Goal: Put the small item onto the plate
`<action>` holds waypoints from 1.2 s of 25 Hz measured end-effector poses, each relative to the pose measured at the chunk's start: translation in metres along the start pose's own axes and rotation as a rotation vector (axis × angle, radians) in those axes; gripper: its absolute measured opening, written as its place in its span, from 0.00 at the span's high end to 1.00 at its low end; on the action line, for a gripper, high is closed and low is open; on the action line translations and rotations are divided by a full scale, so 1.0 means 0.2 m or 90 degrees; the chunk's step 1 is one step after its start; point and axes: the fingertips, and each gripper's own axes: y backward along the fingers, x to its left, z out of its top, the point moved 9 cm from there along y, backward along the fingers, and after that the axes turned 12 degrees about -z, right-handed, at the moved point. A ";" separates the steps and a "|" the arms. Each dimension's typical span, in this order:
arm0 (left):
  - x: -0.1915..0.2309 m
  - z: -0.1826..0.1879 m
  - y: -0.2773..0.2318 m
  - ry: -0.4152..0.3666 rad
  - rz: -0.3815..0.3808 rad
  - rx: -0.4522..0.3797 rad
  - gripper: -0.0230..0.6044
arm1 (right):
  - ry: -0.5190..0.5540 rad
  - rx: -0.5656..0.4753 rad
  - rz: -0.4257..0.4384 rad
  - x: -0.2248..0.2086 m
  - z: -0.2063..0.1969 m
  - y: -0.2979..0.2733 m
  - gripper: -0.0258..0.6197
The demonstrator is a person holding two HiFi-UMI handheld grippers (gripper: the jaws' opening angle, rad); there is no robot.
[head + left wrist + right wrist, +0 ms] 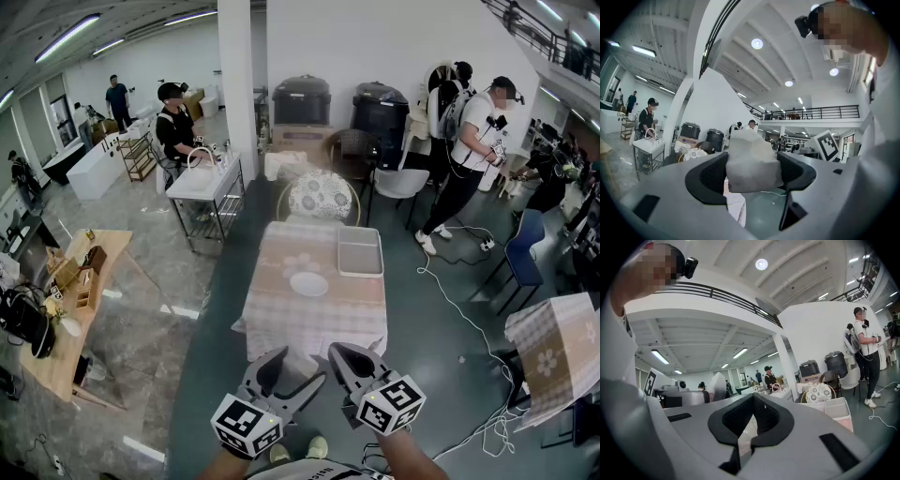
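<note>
My left gripper (757,176) is shut on the small item (750,159), a pale grey-white lump wedged between both black pads and held up in the air. In the head view the left gripper (292,371) and the right gripper (349,364) hang side by side just short of the near end of the checked table (272,319). A white plate (309,283) lies in the middle of that table, well ahead of both grippers. The right gripper (753,397) is shut with nothing in it.
A grey tray (360,251) lies on the table at the far right, beyond the plate. A chair with a patterned cushion (321,195) stands at the far end. A white cable (450,300) runs over the floor on the right. Several people stand around.
</note>
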 end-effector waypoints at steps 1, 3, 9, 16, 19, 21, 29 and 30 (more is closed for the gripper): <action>0.00 0.00 0.00 -0.001 0.000 0.000 0.44 | 0.000 0.000 0.001 0.00 0.00 0.00 0.94; -0.01 0.00 -0.01 -0.003 -0.001 0.000 0.44 | -0.003 -0.001 0.005 0.00 0.00 0.01 0.94; -0.02 -0.01 0.00 -0.006 0.001 0.004 0.44 | -0.030 -0.008 0.022 0.01 -0.01 0.02 0.94; -0.03 -0.01 -0.01 -0.009 0.007 0.008 0.44 | -0.031 -0.015 0.022 -0.02 0.01 0.03 0.94; -0.02 -0.01 -0.01 -0.011 0.013 0.010 0.44 | -0.030 -0.017 0.023 -0.03 0.01 0.03 0.94; -0.02 -0.01 -0.02 -0.012 0.017 0.011 0.44 | -0.030 -0.018 0.024 -0.05 0.00 0.04 0.94; -0.02 -0.02 -0.10 -0.013 0.034 0.009 0.44 | -0.029 -0.019 0.039 -0.13 0.02 0.04 0.94; -0.02 -0.02 -0.11 -0.013 0.036 0.009 0.44 | -0.028 -0.019 0.042 -0.15 0.02 0.04 0.94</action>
